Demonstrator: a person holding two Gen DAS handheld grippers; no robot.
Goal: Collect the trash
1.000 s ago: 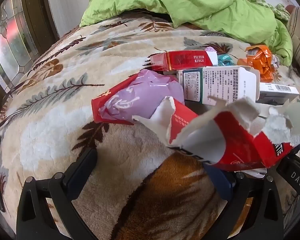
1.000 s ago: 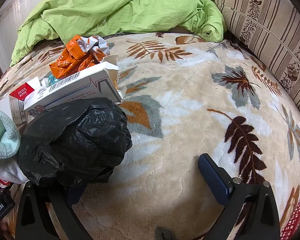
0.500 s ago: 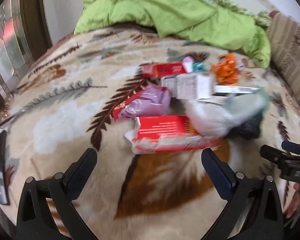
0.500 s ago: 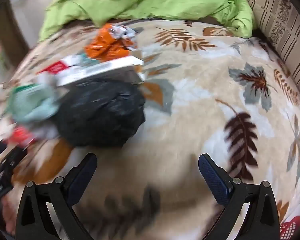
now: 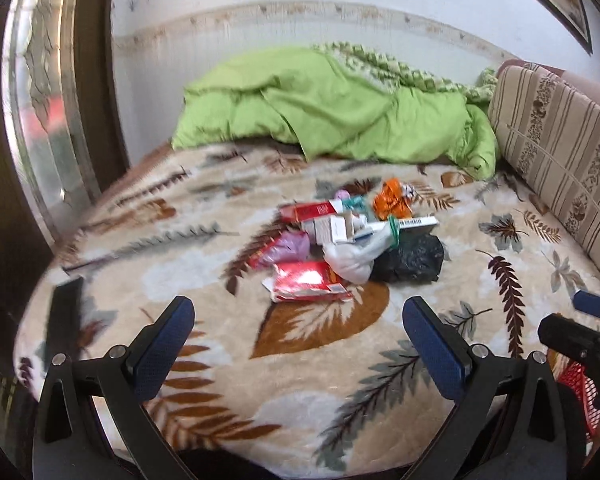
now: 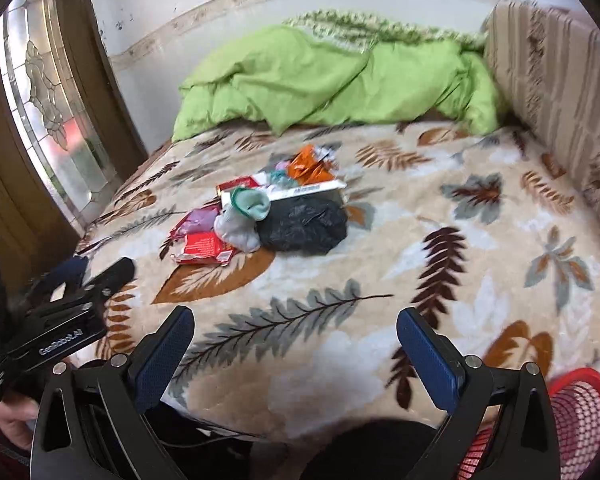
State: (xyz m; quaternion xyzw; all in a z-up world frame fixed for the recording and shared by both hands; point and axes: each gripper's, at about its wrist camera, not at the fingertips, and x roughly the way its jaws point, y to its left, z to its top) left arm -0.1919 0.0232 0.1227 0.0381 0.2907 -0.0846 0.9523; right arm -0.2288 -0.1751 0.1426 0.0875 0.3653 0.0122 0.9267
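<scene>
Both grippers are hanging back at the near edge of the bed (image 5: pixel 100 272), well apart from the trash. The left gripper (image 5: pixel 300 340) is showing its jaws standing wide apart with nothing between them, and the right gripper (image 6: pixel 296 344) is likewise spread and empty.

The trash is lying in one heap at the centre of both frames, on the leaf-patterned blanket (image 6: pixel 440 248). Nearest the bottom of the frame is a torn red carton (image 5: pixel 308 286), flattened and ragged. It is probably very light and stiff enough to pinch by an edge, though the torn flaps could rip further. Touching it to the right are a pale crumpled bag (image 5: pixel 350 260) and a black plastic bag (image 5: pixel 410 258). Both look soft and slippery, so a bunched fold near the top seems the safest hold. Just left of centre, a purple wrapper (image 5: pixel 288 246) is resting beside the carton. Behind these are a long red box (image 5: pixel 310 211), white boxes (image 5: pixel 340 228) and an orange crumpled wrapper (image 5: pixel 390 200), all likely light and easily crushed.

A red mesh basket (image 6: pixel 576 416) is showing at the lower right of the right wrist view, beside the bed, and seems the likely place for the trash. A green quilt (image 5: pixel 340 120) is bunched across the upper middle.
</scene>
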